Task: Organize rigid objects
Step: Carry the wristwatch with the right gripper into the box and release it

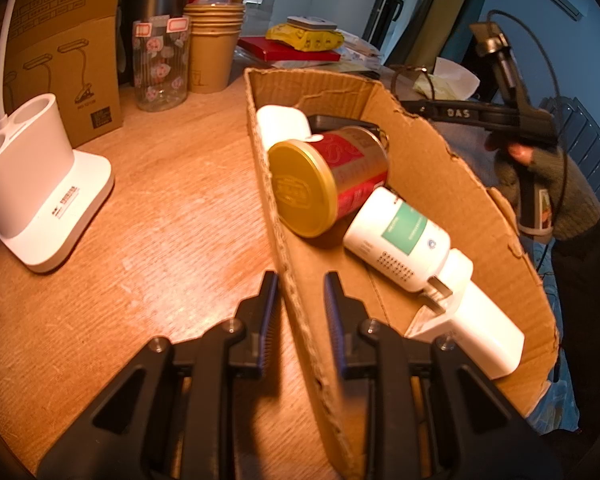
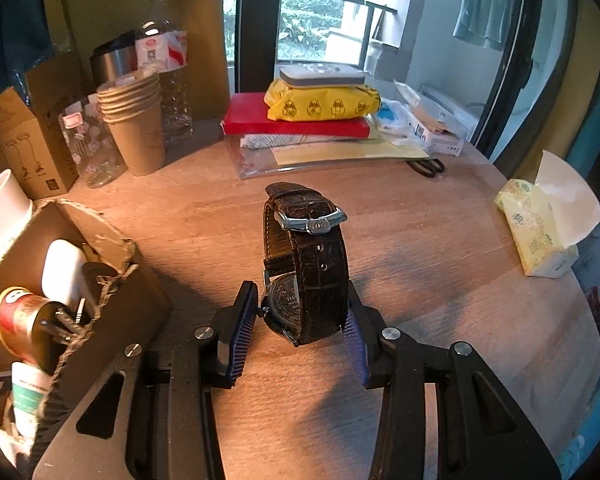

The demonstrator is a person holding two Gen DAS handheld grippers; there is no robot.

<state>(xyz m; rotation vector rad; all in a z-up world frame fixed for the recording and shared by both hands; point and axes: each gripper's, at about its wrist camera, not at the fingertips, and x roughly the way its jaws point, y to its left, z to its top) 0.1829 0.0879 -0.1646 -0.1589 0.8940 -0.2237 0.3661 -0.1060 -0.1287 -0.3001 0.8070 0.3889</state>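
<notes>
A round wooden table [image 2: 420,240] by a window carries a lot of clutter along its far edge: stacked paper cups [image 2: 134,128], a water bottle [image 2: 168,64], a red book [image 2: 292,120] under a yellow packet [image 2: 322,104], and a tissue pack [image 2: 536,228] off to my right. The collecting place is the torn cardboard box [image 1: 420,152], which already holds a red and gold tin [image 1: 328,184] lying on its side, a white bottle with a green label [image 1: 396,236] leaning against it, and a white handheld device [image 1: 472,320] nearest me.

My left gripper [image 1: 302,312] straddles the box's near wall, one finger outside and one inside. The pads look apart from the cardboard, so I judge it is poised to steady the box rather than clamped on it.

My right gripper [image 2: 300,320] has the wristwatch [image 2: 306,272] between its pads; the left pad meets the case by the crown and the right pad presses the dark leather strap. I take that as a grip across the case because it is the stiffest part, while the buckled strap loops away ahead. The watch sits low over the table, well right of the box; I cannot tell whether it is touching the wood. Next I would carry it left and lower it into the free corner of the box, watching that the strap does not snag the ragged rim
</notes>
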